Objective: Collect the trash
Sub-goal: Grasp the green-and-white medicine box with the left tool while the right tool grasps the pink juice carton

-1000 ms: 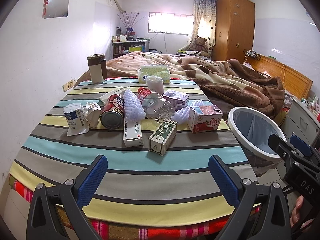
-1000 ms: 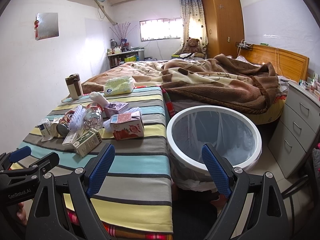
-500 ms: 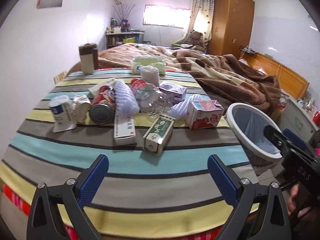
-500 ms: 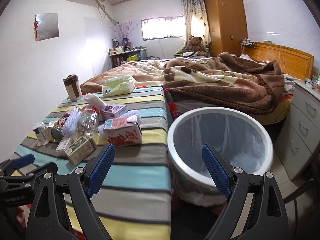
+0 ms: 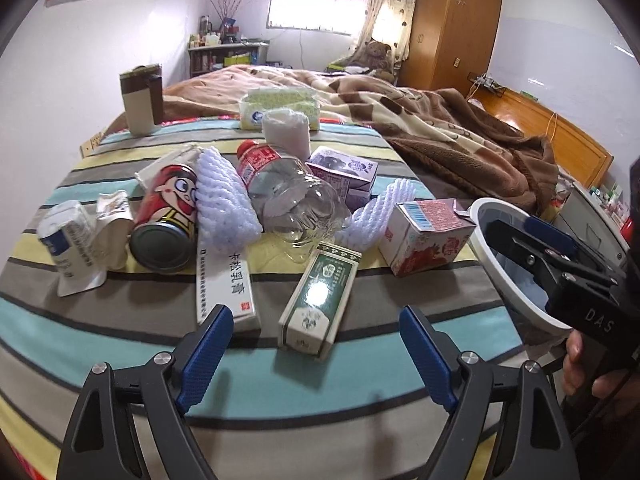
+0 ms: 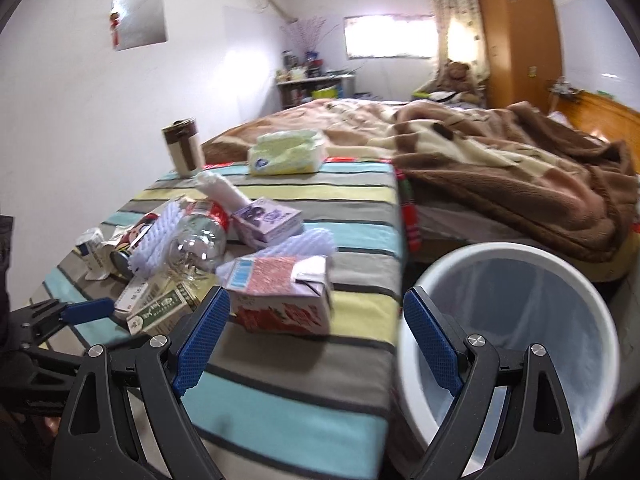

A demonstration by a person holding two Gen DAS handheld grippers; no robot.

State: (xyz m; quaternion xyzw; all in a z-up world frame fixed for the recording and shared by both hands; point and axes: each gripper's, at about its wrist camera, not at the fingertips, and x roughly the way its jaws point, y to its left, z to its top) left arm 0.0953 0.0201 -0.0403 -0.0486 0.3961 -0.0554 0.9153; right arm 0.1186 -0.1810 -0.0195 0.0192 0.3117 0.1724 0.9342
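Observation:
Trash lies on the striped table [image 5: 120, 320]: a green box [image 5: 320, 296], a white flat box [image 5: 226, 288], a red can [image 5: 168, 216], a clear bottle [image 5: 288, 200], a pink strawberry carton [image 5: 424, 236], a purple carton [image 5: 344, 176] and white foam nets [image 5: 224, 200]. My left gripper [image 5: 316, 356] is open, just in front of the green box. My right gripper [image 6: 316, 336] is open, close to the pink carton [image 6: 280, 300]. A white lined bin [image 6: 516, 332] stands beside the table on the right.
A brown and cream cup [image 5: 142, 100] and a tissue pack [image 5: 280, 108] stand at the table's far end. A bed with a brown blanket [image 6: 500, 172] lies beyond. A grey drawer unit [image 5: 592, 216] is at the right.
Both grippers moved forward toward the trash. The left is now close to the green box, the right swung left from the bin toward the pink carton. Both stay open.

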